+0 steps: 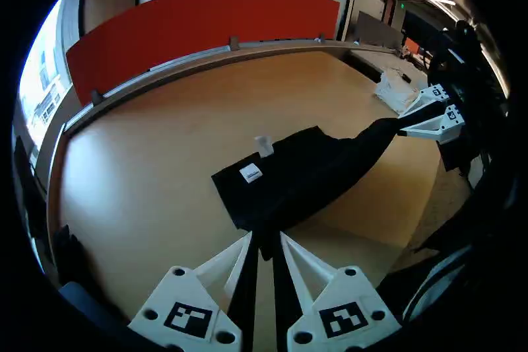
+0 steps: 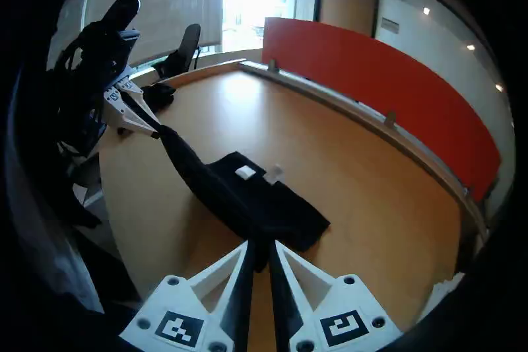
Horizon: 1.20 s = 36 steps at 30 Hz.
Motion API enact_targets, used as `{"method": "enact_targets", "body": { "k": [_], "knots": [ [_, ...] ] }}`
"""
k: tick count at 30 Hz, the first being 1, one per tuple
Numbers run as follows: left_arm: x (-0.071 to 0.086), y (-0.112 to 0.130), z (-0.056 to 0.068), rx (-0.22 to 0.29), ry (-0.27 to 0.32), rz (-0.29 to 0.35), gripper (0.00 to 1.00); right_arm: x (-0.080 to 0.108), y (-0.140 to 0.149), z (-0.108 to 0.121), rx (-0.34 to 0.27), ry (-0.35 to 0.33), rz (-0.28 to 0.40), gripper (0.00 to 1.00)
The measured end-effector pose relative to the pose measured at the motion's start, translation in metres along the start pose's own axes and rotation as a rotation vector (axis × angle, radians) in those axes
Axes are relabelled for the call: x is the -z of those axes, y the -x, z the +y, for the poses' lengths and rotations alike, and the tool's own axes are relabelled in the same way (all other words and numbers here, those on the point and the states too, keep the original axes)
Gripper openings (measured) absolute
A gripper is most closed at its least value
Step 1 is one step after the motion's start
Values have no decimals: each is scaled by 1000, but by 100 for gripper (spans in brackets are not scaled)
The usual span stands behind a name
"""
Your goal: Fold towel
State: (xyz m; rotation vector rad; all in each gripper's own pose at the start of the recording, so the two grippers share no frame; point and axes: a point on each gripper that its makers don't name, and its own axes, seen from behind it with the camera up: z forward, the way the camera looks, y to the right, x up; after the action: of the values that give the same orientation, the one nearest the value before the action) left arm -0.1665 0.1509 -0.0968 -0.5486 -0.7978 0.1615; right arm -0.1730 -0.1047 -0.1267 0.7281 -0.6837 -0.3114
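Observation:
A black towel (image 1: pixel 303 174) lies partly on the wooden table (image 1: pixel 165 154), and one edge of it is stretched taut between the two grippers. In the left gripper view, my left gripper (image 1: pixel 264 244) is shut on one near corner. Farther right, my right gripper (image 1: pixel 401 129) pinches the other end. In the right gripper view, my right gripper (image 2: pixel 262 246) is shut on the towel (image 2: pixel 251 203), and my left gripper (image 2: pixel 156 133) holds the far end at the left, above the table's edge. A white label (image 1: pixel 251 172) shows on the cloth (image 2: pixel 245 172).
A red partition (image 1: pixel 198 28) runs along the table's far side (image 2: pixel 396 88). A stack of white cloths (image 1: pixel 396 91) sits at the right end. A dark cloth (image 2: pixel 158 96) lies near an office chair (image 2: pixel 188 45). Bare wood (image 2: pixel 369 200) surrounds the towel.

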Motion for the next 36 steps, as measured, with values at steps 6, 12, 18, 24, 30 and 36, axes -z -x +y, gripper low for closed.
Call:
{"method": "enact_targets", "body": {
  "k": [6,12,18,24,30,36],
  "knots": [
    [-2,2,0,2,0,-2,14,0,2,-1,-5,-2,-4,14],
    [-5,-1,-2,2,-3,2,14,-3,4,1,5,0,-18,14],
    [-13,-5,-8,5,-14,5,14,-12,4,8,2,0,-31,14],
    [-30,-11,-18,27,-33,10,14,-30,4,21,-17,8,-41,14],
    [-49,-21,-28,28,-43,15,14,-48,7,38,-22,20,-66,14],
    [-69,-29,-39,17,-52,13,14,-64,13,50,-30,22,-96,14]
  ]
}}
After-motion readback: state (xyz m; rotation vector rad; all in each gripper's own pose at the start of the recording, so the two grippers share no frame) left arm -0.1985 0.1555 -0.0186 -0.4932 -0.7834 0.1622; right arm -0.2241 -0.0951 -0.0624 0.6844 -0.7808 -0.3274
